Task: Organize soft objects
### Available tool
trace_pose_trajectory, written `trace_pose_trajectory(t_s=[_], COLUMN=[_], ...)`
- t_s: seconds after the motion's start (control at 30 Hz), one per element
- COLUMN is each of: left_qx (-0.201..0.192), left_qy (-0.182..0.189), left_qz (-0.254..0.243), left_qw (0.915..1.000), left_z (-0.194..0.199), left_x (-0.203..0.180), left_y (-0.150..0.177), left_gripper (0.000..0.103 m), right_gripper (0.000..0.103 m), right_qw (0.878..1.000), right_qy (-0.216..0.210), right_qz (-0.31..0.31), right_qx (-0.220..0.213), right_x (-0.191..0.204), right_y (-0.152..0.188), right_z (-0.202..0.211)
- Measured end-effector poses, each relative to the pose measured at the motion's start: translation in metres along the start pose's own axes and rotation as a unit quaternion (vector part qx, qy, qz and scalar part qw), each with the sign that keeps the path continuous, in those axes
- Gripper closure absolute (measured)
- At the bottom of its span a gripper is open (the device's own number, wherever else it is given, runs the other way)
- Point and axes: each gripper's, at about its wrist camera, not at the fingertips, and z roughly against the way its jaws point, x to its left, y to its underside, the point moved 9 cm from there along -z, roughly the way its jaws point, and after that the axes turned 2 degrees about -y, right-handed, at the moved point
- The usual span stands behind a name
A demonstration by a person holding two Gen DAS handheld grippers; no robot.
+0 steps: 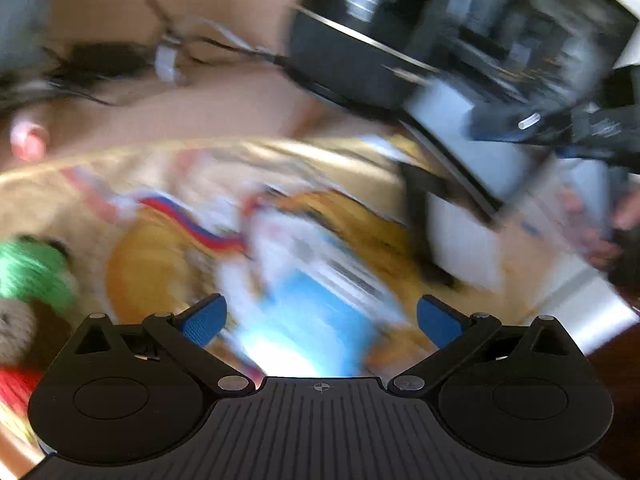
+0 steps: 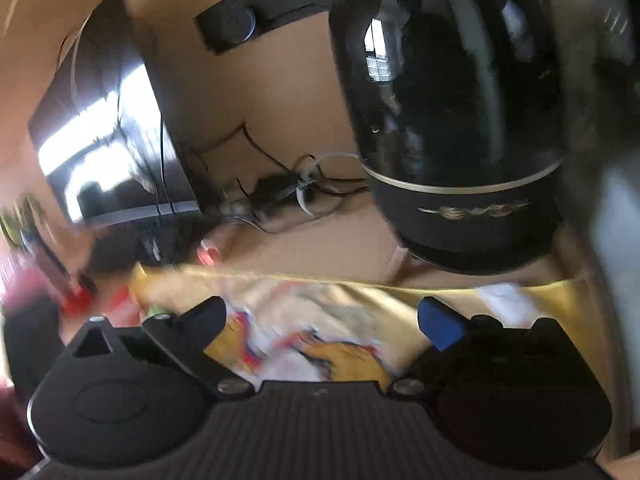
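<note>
A yellow cloth (image 1: 168,272) printed with a cartoon picture lies spread under both grippers, blurred by motion; its far edge (image 2: 360,284) also shows in the right wrist view. A green plush (image 1: 28,272), a brown plush (image 1: 16,328) and something red (image 1: 16,388) sit at its left edge. My left gripper (image 1: 322,320) is open wide above a blurred blue and white patch (image 1: 312,304), not touching it. My right gripper (image 2: 324,320) is also open wide above the cloth, with nothing between its pads.
A big black rounded appliance (image 2: 452,120) stands just beyond the cloth on the right. A dark screen (image 2: 108,148) and tangled cables (image 2: 280,188) lie against the beige wall. A person's hand (image 1: 592,236) is at the right edge. A pink object (image 1: 28,140) sits far left.
</note>
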Motion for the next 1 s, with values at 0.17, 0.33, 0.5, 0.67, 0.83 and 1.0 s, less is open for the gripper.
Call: trace_pose_trajectory(t_s=[0.17,0.33,0.5,0.67,0.83,1.0], left_qx=[0.082,0.097,0.087,0.061,0.046,0.051], left_qy=[0.053,0.048,0.052,0.048,0.009,-0.01], left_qz=[0.018,0.055,0.061,0.04,0.054,0.054], left_qw=[0.9951,0.9926,0.9929,0.9962,0.9974,0.9972], left_z=[-0.007,-0.028,-0.03,-0.011,-0.015,-0.03], left_x=[-0.014,-0.008,-0.014,-0.018,0.005,0.018], left_y=[0.033,0.033,0.023,0.012,-0.001,-0.008], left_gripper=[0.0,0.0,0.0,0.0,0.0,0.0], right_gripper=[0.0,0.0,0.0,0.0,0.0,0.002], right_qw=[0.991,0.975,0.951,0.94,0.943,0.973], right_qy=[-0.073,-0.126,-0.159,-0.221,-0.218,-0.15], right_qz=[-0.076,-0.138,-0.205,-0.219,-0.211,-0.153], right_qx=[0.083,0.116,0.168,0.142,0.134,0.084], right_x=[0.015,0.033,0.041,0.056,0.055,0.033], right_y=[0.053,0.067,0.081,0.057,0.036,0.017], right_z=[-0.012,-0.052,-0.081,-0.067,-0.081,-0.058])
